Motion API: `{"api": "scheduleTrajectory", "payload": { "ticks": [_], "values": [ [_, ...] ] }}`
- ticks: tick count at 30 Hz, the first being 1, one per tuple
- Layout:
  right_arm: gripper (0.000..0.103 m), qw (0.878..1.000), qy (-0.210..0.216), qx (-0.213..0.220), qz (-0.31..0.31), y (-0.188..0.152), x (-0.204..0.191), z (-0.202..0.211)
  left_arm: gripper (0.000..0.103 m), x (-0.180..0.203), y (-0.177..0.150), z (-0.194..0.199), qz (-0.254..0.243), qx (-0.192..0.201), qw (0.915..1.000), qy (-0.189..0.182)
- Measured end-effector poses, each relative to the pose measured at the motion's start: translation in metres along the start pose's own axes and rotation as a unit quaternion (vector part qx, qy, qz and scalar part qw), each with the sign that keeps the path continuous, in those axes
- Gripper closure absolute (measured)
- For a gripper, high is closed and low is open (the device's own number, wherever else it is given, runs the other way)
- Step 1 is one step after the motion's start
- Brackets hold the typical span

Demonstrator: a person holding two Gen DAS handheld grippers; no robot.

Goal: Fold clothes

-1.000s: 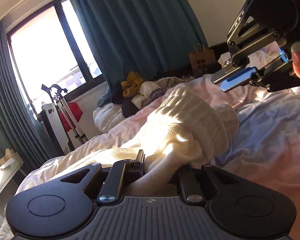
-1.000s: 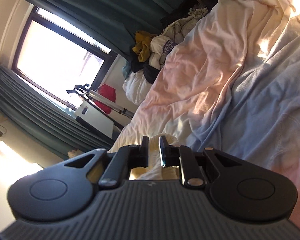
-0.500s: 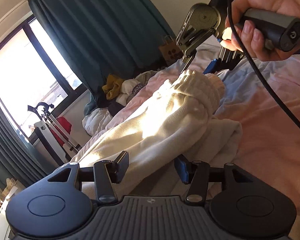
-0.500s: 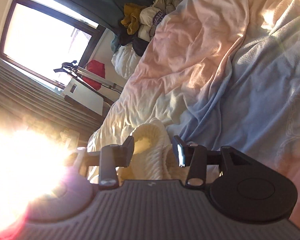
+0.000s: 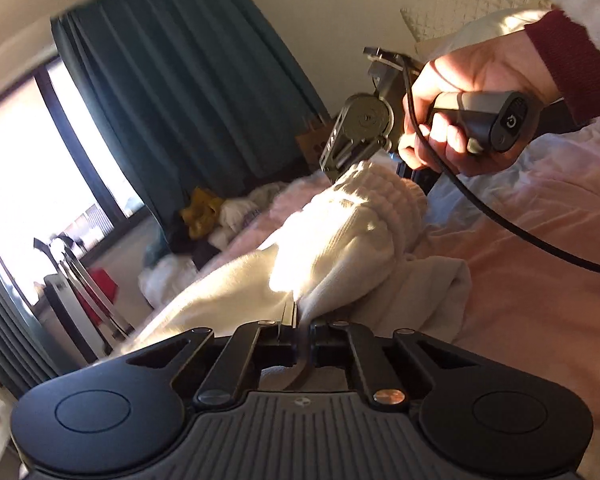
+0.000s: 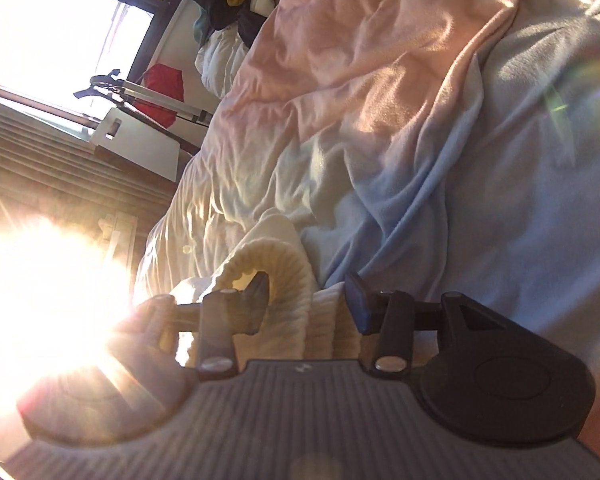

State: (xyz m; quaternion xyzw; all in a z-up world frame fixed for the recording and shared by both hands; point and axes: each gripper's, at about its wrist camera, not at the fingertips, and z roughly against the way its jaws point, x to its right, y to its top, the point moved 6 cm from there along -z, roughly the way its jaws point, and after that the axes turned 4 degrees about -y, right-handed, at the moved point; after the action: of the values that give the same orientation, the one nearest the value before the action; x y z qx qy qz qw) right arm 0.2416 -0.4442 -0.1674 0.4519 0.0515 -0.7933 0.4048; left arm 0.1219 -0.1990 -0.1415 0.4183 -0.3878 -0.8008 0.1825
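A cream ribbed knit garment [image 5: 340, 236] lies bunched on the bed. My left gripper [image 5: 298, 316] is shut on a fold of it at the near end. My right gripper [image 6: 310, 300] is open, its fingers on either side of the garment's ribbed cuff [image 6: 288, 276]. In the left wrist view the right gripper [image 5: 360, 144] is held by a hand at the far end of the garment, its fingertips hidden behind the knit.
The bed is covered by a pink and pale blue blanket [image 6: 440, 120]. A pile of clothes [image 5: 216, 216] lies at the far end near the teal curtain [image 5: 188, 92]. A window [image 6: 56, 28] and a white unit [image 6: 136, 144] stand beside the bed. Sun glare hides the lower left of the right wrist view.
My left gripper opened half a second ago and has now shut on a fold of the garment. My right gripper went from shut to open around the cuff.
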Motion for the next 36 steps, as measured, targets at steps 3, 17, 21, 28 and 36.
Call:
{"api": "scheduleTrajectory", "payload": {
  "ticks": [3,17,21,28,36],
  "values": [
    [0.093,0.997,0.054,0.044,0.014,0.010,-0.019,0.010,0.099,-0.002,0.002,0.014,-0.014,0.029,0.9992,0.023],
    [0.094,0.993,0.040,0.095,0.057,0.036,-0.023,-0.021,0.100,0.001,-0.017,0.008,0.011,0.000,0.9996,-0.025],
    [0.092,0.997,0.025,0.062,0.037,0.028,-0.005,-0.038,0.096,-0.011,-0.015,0.010,0.054,0.001,0.9979,-0.036],
    [0.084,0.989,-0.004,0.103,0.102,0.012,-0.037,0.013,0.070,-0.037,-0.012,0.047,0.162,0.004,0.9857,-0.046],
    [0.023,0.986,-0.011,0.137,0.092,-0.029,-0.048,0.082,0.015,-0.111,-0.011,0.087,0.308,0.027,0.9510,-0.016]
  ]
}}
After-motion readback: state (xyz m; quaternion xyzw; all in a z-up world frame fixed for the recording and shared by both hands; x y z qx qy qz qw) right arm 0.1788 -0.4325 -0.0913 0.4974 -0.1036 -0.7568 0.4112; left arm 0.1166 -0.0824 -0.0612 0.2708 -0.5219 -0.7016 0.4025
